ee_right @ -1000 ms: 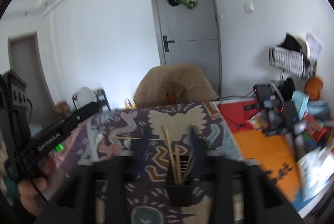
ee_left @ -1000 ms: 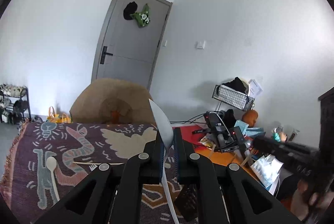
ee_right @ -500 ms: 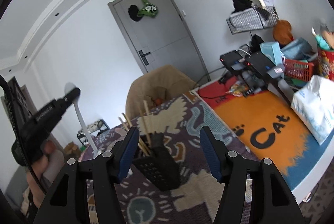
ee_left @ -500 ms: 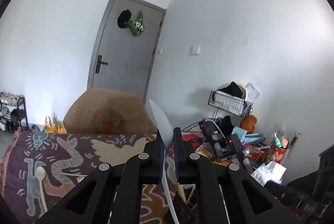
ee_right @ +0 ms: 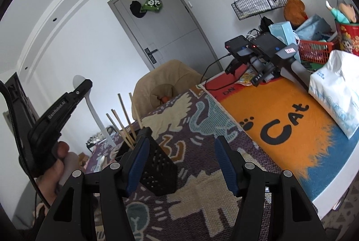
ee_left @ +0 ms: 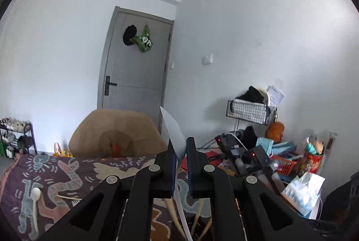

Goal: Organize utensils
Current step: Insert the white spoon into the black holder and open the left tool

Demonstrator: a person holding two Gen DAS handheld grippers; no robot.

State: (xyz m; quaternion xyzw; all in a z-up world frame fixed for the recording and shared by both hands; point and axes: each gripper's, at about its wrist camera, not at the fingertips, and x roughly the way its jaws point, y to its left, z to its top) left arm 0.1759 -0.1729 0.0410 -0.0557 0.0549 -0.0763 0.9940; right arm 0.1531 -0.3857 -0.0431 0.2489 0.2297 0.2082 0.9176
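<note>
My left gripper (ee_left: 181, 146) is shut on a white spoon (ee_left: 174, 133), bowl up and handle hanging down between the fingers. Below it show the tops of several wooden chopsticks (ee_left: 170, 209). In the right wrist view that left gripper (ee_right: 86, 83), held by a hand (ee_right: 51, 171), carries the spoon (ee_right: 94, 115) above and left of a black perforated holder (ee_right: 157, 169) with chopsticks (ee_right: 123, 119) standing in it. My right gripper (ee_right: 181, 162) is open, its left finger (ee_right: 139, 158) in front of the holder, its right finger apart from it. A second white spoon (ee_left: 34, 196) and a loose chopstick (ee_left: 67, 197) lie on the patterned cloth (ee_left: 56, 173).
An orange "Cat" mat (ee_right: 291, 110) lies right of the cloth, with a tissue pack (ee_right: 336, 92), black camera gear (ee_right: 258, 47) and a red basket (ee_right: 314, 47) on it. A beige chair (ee_left: 114, 133) stands beyond the table, a shoe rack (ee_left: 15, 135) at far left.
The left gripper carried the spoon rightward until chopstick tops appeared under it. The right gripper dropped and rolled; the holder shifted from between its jaws toward its left finger.
</note>
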